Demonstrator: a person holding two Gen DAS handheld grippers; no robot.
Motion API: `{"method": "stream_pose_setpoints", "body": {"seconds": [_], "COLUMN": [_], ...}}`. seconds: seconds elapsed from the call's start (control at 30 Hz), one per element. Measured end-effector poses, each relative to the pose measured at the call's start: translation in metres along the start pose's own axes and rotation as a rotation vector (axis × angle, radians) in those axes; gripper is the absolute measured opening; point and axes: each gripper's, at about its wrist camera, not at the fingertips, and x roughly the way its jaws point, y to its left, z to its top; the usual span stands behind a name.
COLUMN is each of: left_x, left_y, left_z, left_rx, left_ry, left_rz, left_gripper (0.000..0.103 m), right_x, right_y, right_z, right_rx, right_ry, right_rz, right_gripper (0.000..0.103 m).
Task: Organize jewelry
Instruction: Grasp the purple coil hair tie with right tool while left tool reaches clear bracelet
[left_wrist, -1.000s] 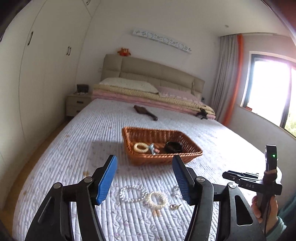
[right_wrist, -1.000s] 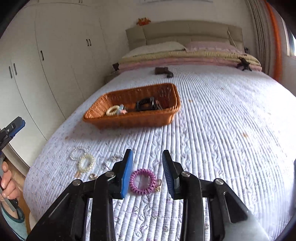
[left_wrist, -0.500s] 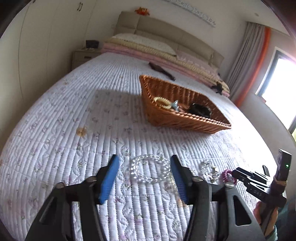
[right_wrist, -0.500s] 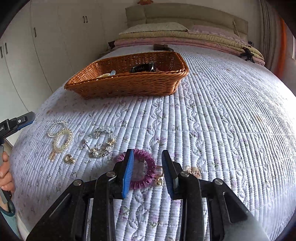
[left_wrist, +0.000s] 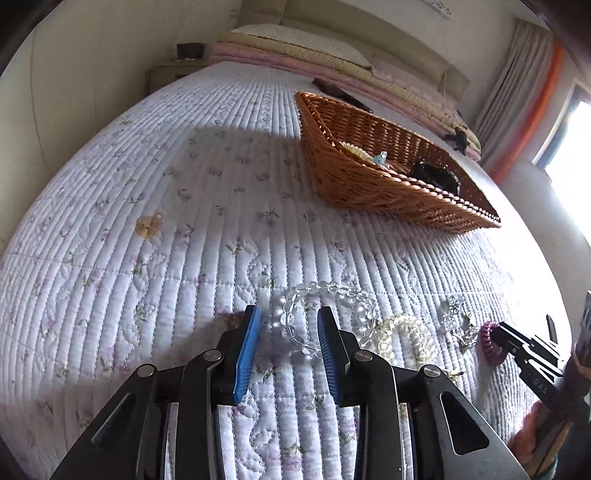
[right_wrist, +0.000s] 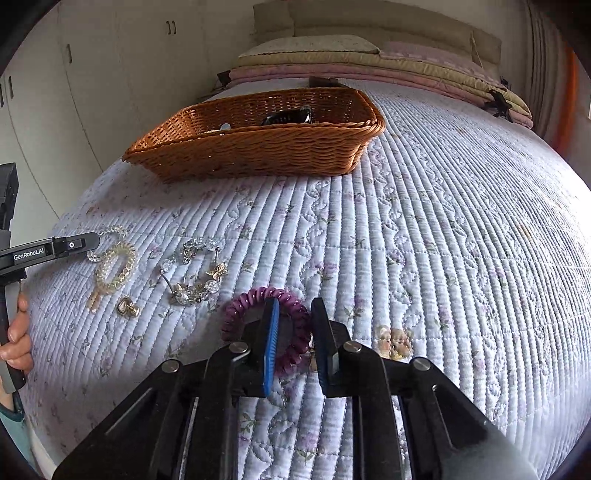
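Observation:
My left gripper (left_wrist: 288, 321) is open and low over the quilt, its jaws astride the near side of a clear crystal bead bracelet (left_wrist: 325, 291). A cream spiral hair tie (left_wrist: 406, 336) lies just right of it. My right gripper (right_wrist: 293, 317) is open, its jaws straddling the right side of a purple spiral hair tie (right_wrist: 258, 299) flat on the quilt. The wicker basket (right_wrist: 258, 147) stands farther up the bed and holds a cream tie (left_wrist: 354, 149), a small blue piece and a black clip (left_wrist: 434, 175).
Crystal and gold butterfly earrings (right_wrist: 195, 273), a gold ring (right_wrist: 127, 308) and a small beige charm (right_wrist: 395, 341) lie on the quilt. The bed's foot edge is close below both grippers. Folded blankets (right_wrist: 369, 62) and a dark object lie beyond the basket.
Both grippers have dropped and moved forward to the quilt. The left jaws have narrowed around the crystal bracelet; the right jaws now straddle the purple tie's rim.

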Motion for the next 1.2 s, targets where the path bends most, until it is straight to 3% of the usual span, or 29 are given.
{"method": "stream_pose_setpoints", "body": {"seconds": [0.23, 0.7, 1.07, 1.2], "left_x": [0.012, 0.000, -0.022, -0.025], "left_y": [-0.014, -0.008, -0.006, -0.009], "left_z": [0.002, -0.007, -0.009, -0.014], "left_rx": [0.062, 0.065, 0.046, 0.058], "left_ry": [0.010, -0.020, -0.083, -0.070], "left_rz": [0.068, 0.020, -0.064, -0.113], "left_gripper": [0.008, 0.008, 0.008, 0.008], "right_x": [0.002, -0.011, -0.024, -0.027], "right_y": [0.007, -0.009, -0.016, -0.015], "right_z": [-0.002, -0.002, -0.003, -0.004], "right_rx": [-0.035, 0.038, 0.082, 0.083], "right_ry": [0.005, -0.056, -0.106, -0.128], "right_rz": [-0.048, -0.003, 0.023, 0.017], "right_gripper": [0.014, 0.012, 0.012, 0.012]}}
